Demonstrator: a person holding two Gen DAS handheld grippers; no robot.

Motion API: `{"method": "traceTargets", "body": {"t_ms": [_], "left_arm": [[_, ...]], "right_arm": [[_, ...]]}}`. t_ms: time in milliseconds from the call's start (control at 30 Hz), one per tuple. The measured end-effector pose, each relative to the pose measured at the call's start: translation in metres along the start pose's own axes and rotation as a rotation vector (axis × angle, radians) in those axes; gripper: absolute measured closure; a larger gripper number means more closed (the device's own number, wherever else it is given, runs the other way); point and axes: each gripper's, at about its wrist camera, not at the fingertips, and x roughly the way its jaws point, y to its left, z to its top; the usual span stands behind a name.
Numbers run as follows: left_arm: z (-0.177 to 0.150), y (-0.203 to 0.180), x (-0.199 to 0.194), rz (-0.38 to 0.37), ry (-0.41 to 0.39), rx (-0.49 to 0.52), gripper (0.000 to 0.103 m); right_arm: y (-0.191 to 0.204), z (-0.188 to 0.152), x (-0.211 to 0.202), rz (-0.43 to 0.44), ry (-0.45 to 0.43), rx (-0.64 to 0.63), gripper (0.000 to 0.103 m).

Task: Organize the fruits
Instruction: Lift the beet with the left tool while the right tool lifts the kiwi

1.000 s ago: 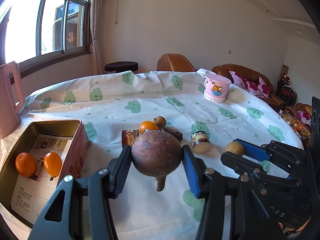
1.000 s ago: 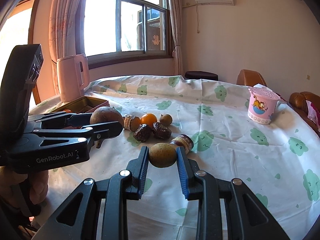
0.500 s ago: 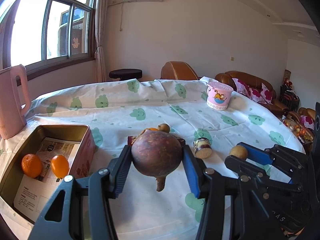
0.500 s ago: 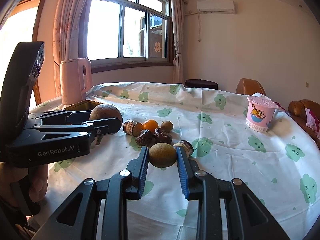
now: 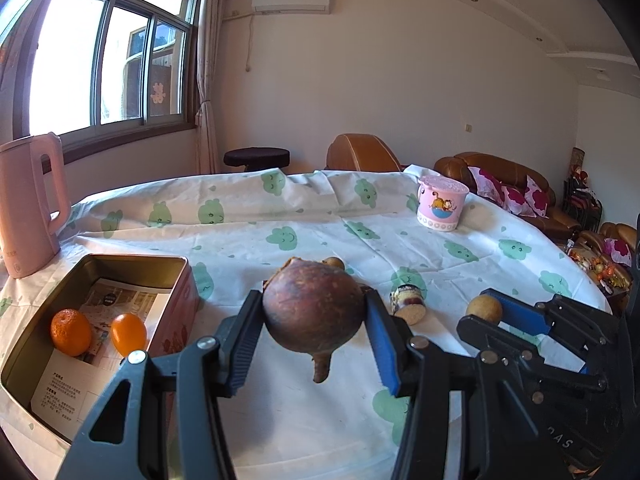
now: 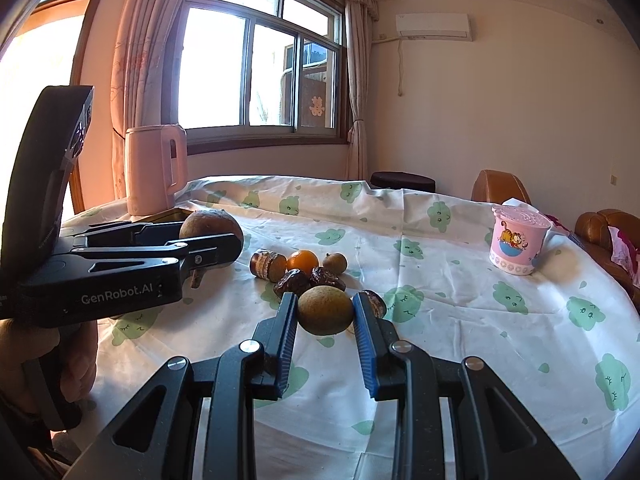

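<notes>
Both grippers are loaded and lifted clear of the table (image 5: 248,232), so the step in hand looks like the carry toward the tin box (image 5: 182,276) at the left, which already holds an orange (image 5: 70,332) and a smaller orange fruit (image 5: 128,334) on a sheet of printed paper. The left gripper (image 5: 314,334) is clamped on a large dark brown fruit (image 5: 314,310) with a stub of stem hanging below it; the pads press its two sides and it sits well forward between them. The right gripper (image 6: 325,322) is closed on a small greenish-brown fruit (image 6: 325,310), held near the tips. On the cloth beyond lie the pieces not yet sorted: a small orange (image 6: 303,261), two dark wrinkled dates (image 6: 308,280), a little round brown fruit (image 6: 334,261) and a short cut roll (image 6: 267,265) lying on its side, with a second similar one (image 5: 409,304) closer in. A pink kettle (image 5: 28,204) stands just behind the box and a pink cartoon cup (image 5: 441,207) well off to the far right. The next move probably calls for swinging the left gripper over the open box, lowering until the big fruit is inside the walls and beside the oranges, not on them, then easing the pads apart; the round fruit may roll, so a low release would be wise.
</notes>
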Motion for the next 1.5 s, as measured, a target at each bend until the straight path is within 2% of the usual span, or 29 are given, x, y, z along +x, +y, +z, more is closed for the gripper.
{"method": "traceTargets", "body": {"t_ms": [1500], "left_arm": [[-0.003, 0.003, -0.027, 0.058, -0.124, -0.017, 0.05]], "right_arm": [[0.002, -0.004, -0.026, 0.015, -0.175, -0.019, 0.073]]}}
